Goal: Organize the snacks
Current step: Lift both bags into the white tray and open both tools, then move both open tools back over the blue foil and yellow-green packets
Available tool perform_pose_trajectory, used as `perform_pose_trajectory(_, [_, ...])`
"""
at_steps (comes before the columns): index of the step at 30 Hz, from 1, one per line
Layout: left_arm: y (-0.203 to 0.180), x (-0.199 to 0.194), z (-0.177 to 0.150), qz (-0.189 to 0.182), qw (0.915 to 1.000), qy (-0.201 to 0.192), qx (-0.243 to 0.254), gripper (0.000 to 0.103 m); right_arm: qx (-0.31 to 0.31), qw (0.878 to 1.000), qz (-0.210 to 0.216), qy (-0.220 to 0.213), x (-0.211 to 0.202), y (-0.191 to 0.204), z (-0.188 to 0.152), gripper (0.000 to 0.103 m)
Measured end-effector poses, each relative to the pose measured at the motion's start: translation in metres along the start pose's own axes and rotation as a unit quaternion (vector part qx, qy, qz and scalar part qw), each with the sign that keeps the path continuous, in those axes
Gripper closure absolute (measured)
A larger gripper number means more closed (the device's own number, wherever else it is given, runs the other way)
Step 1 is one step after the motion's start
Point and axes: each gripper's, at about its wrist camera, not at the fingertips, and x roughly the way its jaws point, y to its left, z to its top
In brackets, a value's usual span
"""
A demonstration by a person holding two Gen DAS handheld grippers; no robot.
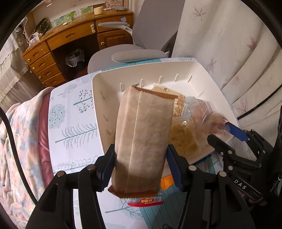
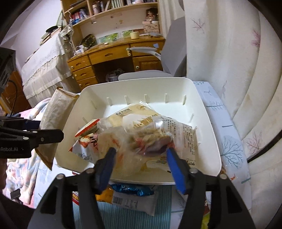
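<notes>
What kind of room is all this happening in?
Most likely a bedroom that doubles as a study: a wooden desk with bookshelves above it, a grey office chair, and a flowery blanket on what looks like a bed.

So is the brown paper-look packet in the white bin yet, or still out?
Still out. The brown packet is clamped in the left tool, and the right wrist view shows it outside the white bin's left wall.

Item count

One white bin [image 2: 208,141]; one brown packet [image 1: 141,141] outside it; three snack packets visible inside; two more packets on the desk [image 2: 227,141] before it.
</notes>
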Motion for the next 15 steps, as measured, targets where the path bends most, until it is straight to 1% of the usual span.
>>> perform_pose_trajectory(3, [-0.004, -0.001, 0.0, -0.012, 0.9999, -0.004, 0.004, 0.038, 0.005, 1.0, -0.011, 0.001, -0.001, 0.0, 0.001, 0.041])
perform_pose_trajectory(6, [-0.007, -0.004, -0.001, -0.005, 1.0, -0.003, 0.008, 0.032, 0.009, 1.0, -0.014, 0.003, -0.004, -0.003, 0.0, 0.041])
perform_pose_trajectory(8, [-0.01, -0.006, -0.002, -0.003, 1.0, 0.003, 0.005, 0.027, 0.013, 1.0, -0.016, 0.003, -0.007, -0.005, -0.001, 0.041])
perform_pose_trajectory(10, [-0.012, -0.008, -0.004, -0.001, 1.0, 0.007, 0.003, 0.026, 0.019, 1.0, -0.014, 0.003, -0.012, -0.008, -0.002, 0.041])
perform_pose_trajectory(15, [-0.02, -0.019, -0.016, 0.011, 0.9998, 0.014, -0.005, 0.025, 0.024, 1.0, -0.009, 0.004, -0.027, -0.013, -0.007, 0.04])
